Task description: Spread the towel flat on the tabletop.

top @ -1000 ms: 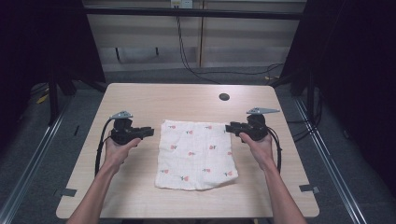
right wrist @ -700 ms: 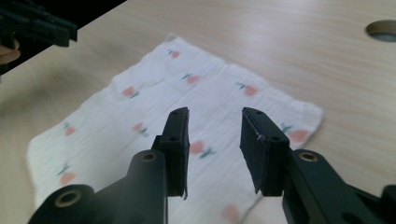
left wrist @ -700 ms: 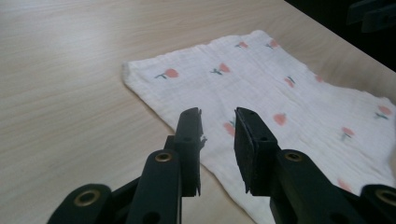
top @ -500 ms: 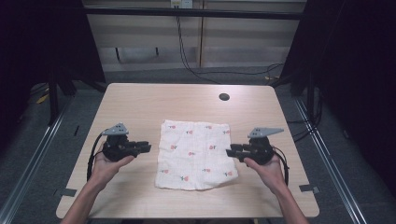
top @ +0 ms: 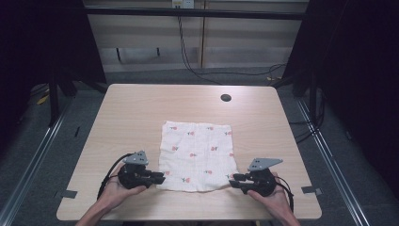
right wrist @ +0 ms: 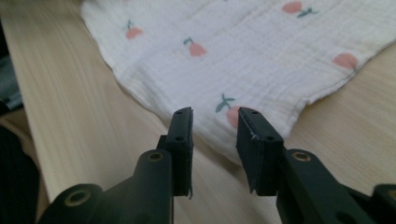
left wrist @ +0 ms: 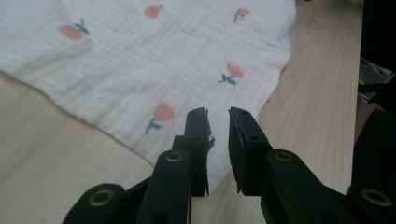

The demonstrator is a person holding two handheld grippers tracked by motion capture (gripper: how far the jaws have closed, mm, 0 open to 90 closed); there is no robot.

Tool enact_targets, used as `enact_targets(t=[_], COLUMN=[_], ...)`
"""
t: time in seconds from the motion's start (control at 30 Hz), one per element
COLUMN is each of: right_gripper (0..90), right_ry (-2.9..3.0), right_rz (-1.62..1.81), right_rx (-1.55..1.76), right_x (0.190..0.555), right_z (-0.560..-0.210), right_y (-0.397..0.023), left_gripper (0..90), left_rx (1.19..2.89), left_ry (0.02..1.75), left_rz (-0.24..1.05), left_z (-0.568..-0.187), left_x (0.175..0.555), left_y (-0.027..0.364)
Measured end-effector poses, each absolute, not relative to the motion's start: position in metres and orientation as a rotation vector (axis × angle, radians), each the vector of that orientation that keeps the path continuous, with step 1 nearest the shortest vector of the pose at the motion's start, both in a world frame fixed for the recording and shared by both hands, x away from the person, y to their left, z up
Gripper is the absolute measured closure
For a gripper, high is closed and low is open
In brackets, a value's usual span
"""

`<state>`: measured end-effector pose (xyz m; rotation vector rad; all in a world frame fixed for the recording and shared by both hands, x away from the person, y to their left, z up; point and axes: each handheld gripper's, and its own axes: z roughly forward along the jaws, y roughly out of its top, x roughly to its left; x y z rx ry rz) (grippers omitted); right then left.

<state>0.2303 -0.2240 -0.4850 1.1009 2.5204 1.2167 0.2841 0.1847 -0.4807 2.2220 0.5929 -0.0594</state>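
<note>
High view: white cloth [top: 196,155] w/ small red flower print lies flat on the wooden table [top: 141,108], roughly mid-table, slightly toward the person's side. Left gripper [top: 157,178] sits just off the cloth's near-left corner, jaws pointing in at it; right gripper [top: 234,179] mirrors it at the near-right corner. Each is held in a hand from below. Cloth spans btwn the two tools. Small dark hole [top: 226,98] in the table lies well beyond the cloth, away from both tools.

Left gripper view: jaws narrowly apart, nothing btwn them. Left gripper [left wrist: 218,122] tips hover over the cloth [left wrist: 187,56] corner edge; fabric spreads ahead and to the tool's left, bare table [left wrist: 317,93] to its right. Can't tell if the tips touch the fabric.

Right gripper view: right gripper [right wrist: 214,122] jaws apart a bit wider, empty. Cloth [right wrist: 261,51] corner is directly ahead of the tips, hem just beyond them, bare table [right wrist: 60,79] to the tool's left.

Handling, judged: thin crinkled gauze, v. light, soft, no stiffness, will sag and fold when lifted, not fragile, not slippery. Lies flush on the wood, so the edge is hard to get under. Best hold prob. the two near corners, pinching hem w/ one jaw scraped under; grab both so it stays spread.
</note>
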Motion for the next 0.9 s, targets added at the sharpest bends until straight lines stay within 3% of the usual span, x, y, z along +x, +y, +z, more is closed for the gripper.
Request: enact_targets(t=[0.17,0.37,0.5,0.6,0.67,0.73,0.8,0.9], right_gripper=[61.1,56.6,55.2,56.9,57.4,60.4,74.2,79.8], right_ry=[2.541,2.59,2.576,2.562,2.564,2.56,2.549,2.556], right_rz=[1.181,1.166,1.169,1.121,1.118,1.085,1.102,1.15], right_rx=[1.068,1.012,1.005,0.972,0.967,0.925,0.965,1.002], right_x=[0.24,0.242,0.229,0.226,0.227,0.228,0.234,0.236], right_z=[-0.491,-0.495,-0.491,-0.494,-0.494,-0.497,-0.497,-0.495], right_y=[-0.218,-0.21,-0.217,-0.216,-0.214,-0.208,-0.207,-0.21], left_gripper=[72.5,68.8,80.4,89.7,90.0,90.0,90.0,90.0], left_rx=[2.265,2.293,2.312,2.301,2.303,2.298,2.299,2.296], left_ry=[0.601,0.579,0.566,0.59,0.611,0.615,0.627,0.638], left_rz=[-0.1,-0.052,0.019,0.001,-0.023,-0.021,-0.047,-0.025], left_z=[-0.493,-0.495,-0.495,-0.495,-0.495,-0.495,-0.495,-0.494], left_x=[0.285,0.276,0.275,0.277,0.278,0.278,0.279,0.275], left_y=[0.185,0.184,0.183,0.184,0.184,0.184,0.187,0.188])
